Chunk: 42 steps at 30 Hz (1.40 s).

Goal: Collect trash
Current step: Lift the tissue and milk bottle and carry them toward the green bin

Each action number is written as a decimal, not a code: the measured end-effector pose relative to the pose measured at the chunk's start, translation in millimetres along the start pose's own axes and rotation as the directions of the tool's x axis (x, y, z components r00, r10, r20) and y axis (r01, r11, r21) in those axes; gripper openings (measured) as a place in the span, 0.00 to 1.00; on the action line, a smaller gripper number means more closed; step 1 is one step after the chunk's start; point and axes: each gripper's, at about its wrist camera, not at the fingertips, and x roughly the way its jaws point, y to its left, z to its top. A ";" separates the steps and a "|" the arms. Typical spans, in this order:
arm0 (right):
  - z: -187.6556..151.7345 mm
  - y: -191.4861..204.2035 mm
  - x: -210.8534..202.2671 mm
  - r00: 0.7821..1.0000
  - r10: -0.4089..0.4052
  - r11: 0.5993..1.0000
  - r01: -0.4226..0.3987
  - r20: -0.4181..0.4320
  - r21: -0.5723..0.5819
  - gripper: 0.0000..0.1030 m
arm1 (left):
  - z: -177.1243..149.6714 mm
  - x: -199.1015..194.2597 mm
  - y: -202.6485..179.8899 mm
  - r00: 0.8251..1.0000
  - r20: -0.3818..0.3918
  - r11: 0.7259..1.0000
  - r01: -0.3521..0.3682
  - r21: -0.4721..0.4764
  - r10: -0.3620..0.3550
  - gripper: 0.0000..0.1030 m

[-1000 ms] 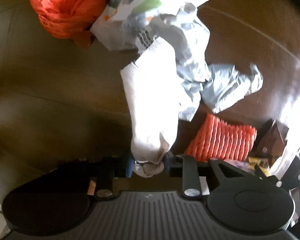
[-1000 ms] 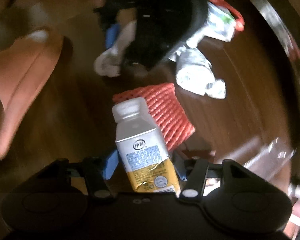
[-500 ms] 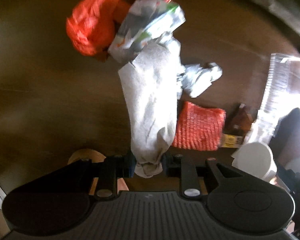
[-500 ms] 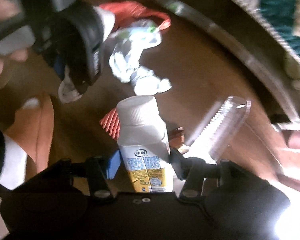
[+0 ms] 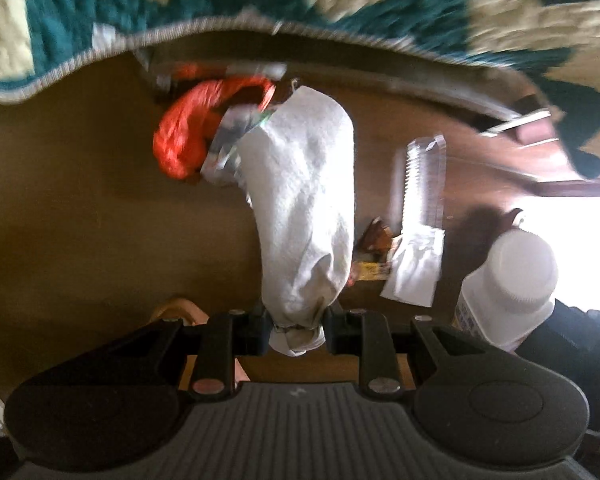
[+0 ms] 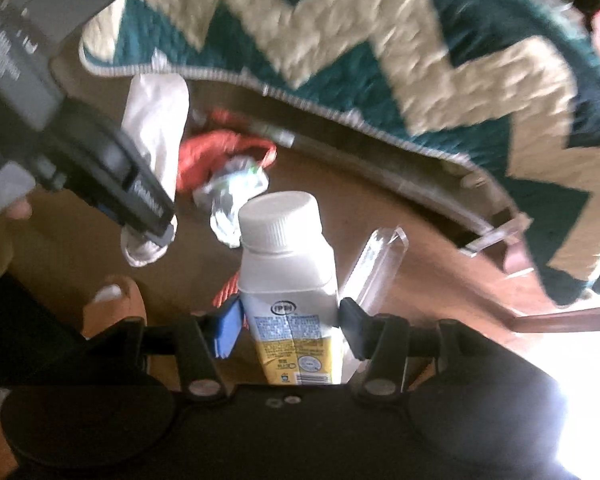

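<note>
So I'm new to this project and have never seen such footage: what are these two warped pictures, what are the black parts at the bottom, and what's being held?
No robot here: a person carries a hand-held gripper in each hand, and each has a wide-angle camera looking along its two fingers. The black parts are the gripper bodies.

The left camera shows the left hand-held gripper pinching a white cloth, perhaps a sock, which hangs below it.

The right camera shows the right hand-held gripper clamped on a white-capped bottle with a blue and yellow label.

Below, on the brown floor, lie an orange bag, crumpled silvery wrapping, a clear plastic tray and a teal and cream rug.
</note>
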 end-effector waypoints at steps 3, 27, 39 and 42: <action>-2.3 -3.2 -36.2 0.998 -0.012 1.000 0.011 0.062 0.019 0.49 | -11.6 -36.6 -14.2 0.998 0.066 0.998 0.007 0.064 -0.011 0.24; -74.2 -98.9 -322.2 0.876 -0.212 0.948 0.077 0.434 0.308 0.49 | -87.4 -298.3 -165.8 0.841 0.470 0.910 0.057 0.412 -0.266 0.24; -111.8 -195.6 -439.1 0.705 -0.456 0.841 0.141 0.543 0.523 0.48 | -88.2 -401.3 -307.1 0.725 0.530 0.790 0.032 0.613 -0.440 0.24; -119.8 -222.9 -469.3 0.650 -0.517 0.803 0.143 0.557 0.578 0.48 | -88.9 -425.2 -346.9 0.699 0.526 0.759 0.038 0.650 -0.485 0.24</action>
